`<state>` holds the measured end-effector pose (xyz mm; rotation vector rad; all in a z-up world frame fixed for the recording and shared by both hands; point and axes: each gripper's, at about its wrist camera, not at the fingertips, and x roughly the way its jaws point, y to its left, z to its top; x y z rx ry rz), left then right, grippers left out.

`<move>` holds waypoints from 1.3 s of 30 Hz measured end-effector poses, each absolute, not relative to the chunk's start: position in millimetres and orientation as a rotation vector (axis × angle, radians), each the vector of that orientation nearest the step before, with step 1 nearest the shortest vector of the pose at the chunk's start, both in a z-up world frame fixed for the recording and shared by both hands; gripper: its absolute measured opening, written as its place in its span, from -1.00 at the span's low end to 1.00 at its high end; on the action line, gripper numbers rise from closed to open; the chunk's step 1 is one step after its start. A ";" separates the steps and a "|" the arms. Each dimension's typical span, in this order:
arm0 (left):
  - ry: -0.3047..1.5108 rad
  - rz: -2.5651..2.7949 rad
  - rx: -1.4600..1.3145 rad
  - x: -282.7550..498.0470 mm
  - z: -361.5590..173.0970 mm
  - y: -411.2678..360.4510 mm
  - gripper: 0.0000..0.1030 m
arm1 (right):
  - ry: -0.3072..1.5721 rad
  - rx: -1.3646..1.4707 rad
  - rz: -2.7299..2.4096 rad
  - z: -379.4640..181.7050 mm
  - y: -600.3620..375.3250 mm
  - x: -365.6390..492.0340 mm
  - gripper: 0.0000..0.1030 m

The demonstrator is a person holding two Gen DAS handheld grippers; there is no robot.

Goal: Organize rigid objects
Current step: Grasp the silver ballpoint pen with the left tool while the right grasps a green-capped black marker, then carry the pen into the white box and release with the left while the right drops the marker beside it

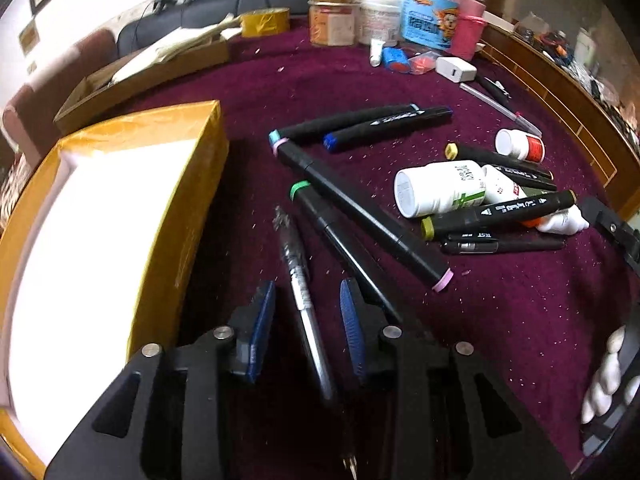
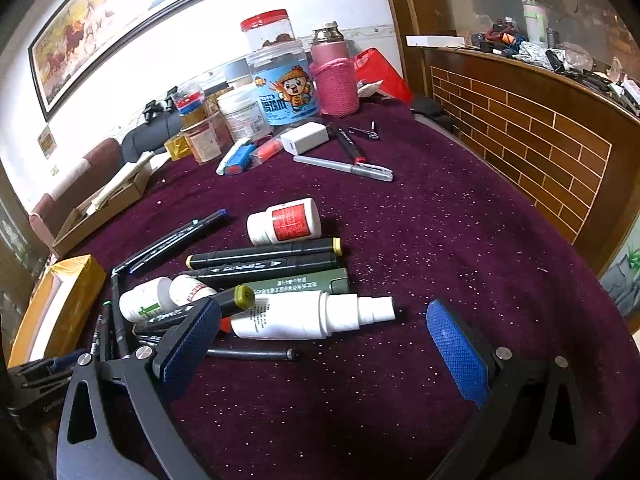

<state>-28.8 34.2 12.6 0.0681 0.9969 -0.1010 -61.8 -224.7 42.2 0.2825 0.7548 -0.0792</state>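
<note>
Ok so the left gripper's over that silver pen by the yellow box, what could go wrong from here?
1. The left hand-held gripper straddles the slim silver-and-black pen with its pads apart; the green-capped black marker lies close alongside, so closing may catch or nudge it.
2. The pen is thin and lies flat on the maroon cloth, so the pads could slip over it.
3. The yellow-taped box sits near the left pad and could be bumped.

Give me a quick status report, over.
Left gripper open astride silver pen. Right gripper open, empty, facing white spray bottle. Yellow box close left of the pen.
</note>
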 end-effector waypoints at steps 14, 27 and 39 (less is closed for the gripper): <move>0.871 -0.439 -0.325 -93.9 63.4 109.4 -0.87 | 0.851 0.113 0.312 82.2 -119.9 -80.4 0.72; 0.711 -0.502 -0.396 -140.7 109.1 185.2 -0.87 | 1.034 -0.030 0.489 36.7 -9.3 -22.2 -0.04; 0.641 -0.452 -0.443 -155.3 119.9 238.5 -0.87 | 1.008 -0.130 0.345 25.4 4.6 -15.2 -0.56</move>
